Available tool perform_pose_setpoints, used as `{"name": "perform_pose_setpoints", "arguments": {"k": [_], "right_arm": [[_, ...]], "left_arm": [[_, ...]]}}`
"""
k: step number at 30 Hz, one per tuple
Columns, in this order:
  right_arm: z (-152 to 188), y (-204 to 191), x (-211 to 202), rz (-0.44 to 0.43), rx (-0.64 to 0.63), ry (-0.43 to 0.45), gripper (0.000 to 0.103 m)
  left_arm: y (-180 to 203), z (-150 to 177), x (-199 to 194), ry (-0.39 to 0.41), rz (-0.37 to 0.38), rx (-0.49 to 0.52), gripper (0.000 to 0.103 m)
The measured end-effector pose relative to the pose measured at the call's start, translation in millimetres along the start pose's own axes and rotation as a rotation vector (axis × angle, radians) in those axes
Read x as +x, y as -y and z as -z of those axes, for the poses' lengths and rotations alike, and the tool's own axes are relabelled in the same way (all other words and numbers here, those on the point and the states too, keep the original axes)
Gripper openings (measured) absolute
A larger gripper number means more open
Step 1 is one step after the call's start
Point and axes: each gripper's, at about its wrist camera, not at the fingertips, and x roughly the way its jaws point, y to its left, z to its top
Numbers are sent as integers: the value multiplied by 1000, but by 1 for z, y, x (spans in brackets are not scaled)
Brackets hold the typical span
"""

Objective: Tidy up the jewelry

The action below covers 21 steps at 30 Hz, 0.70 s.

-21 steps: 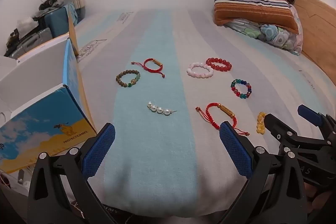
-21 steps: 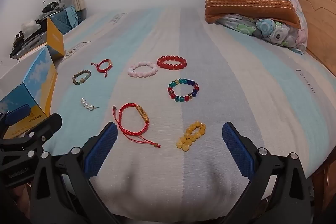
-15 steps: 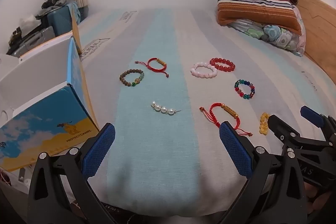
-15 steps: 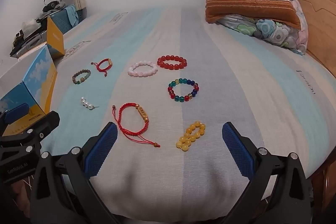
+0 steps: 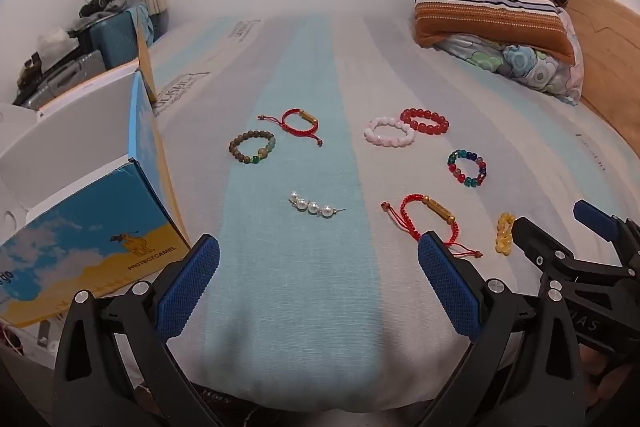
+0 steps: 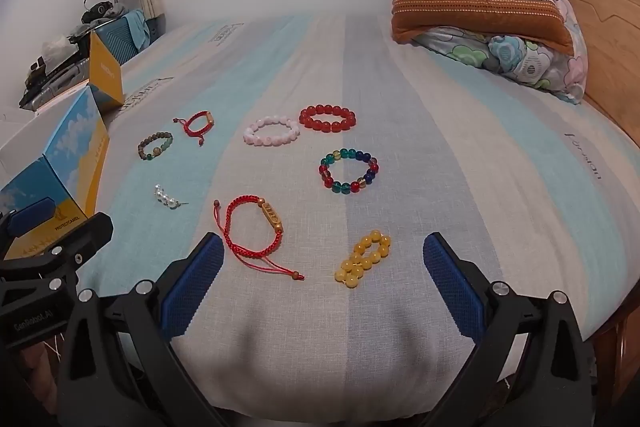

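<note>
Setting: a bed (image 6: 460, 155) covered by a striped sheet in pale blue, grey and cream; pillows (image 6: 476, 11) are stacked at the far right corner.
Left gripper (image 5: 318, 283): held wide apart above the near edge of the bed, nothing between its blue pads.
Right gripper (image 6: 324, 281): likewise spread wide and released, nothing grasped.
Box (image 5: 92, 235): an open blue and yellow carton is seen at the left edge of the bed.
Far row: a brown bead bracelet (image 6: 155, 145), a small red cord bracelet (image 6: 196, 123), a pink bead bracelet (image 6: 272, 131) and a red bead bracelet (image 6: 328, 118) touching it.
Middle: a multicoloured bead bracelet (image 6: 349, 171) is laid to the right; a pearl pin (image 5: 314, 207) lies on the blue stripe.
Near row: a larger red cord bracelet (image 6: 256, 227) and a yellow bead bracelet (image 6: 364, 259) are placed just ahead of the right gripper.
</note>
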Motion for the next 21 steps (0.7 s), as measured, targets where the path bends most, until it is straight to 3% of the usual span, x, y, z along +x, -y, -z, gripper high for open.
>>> {"name": "perform_pose_setpoints", "arguments": {"k": [21], "right_arm": [[2,0,1,-8,-6,-3,96]], "left_arm": [[-4,1,0,-3,-18,10,97]]}}
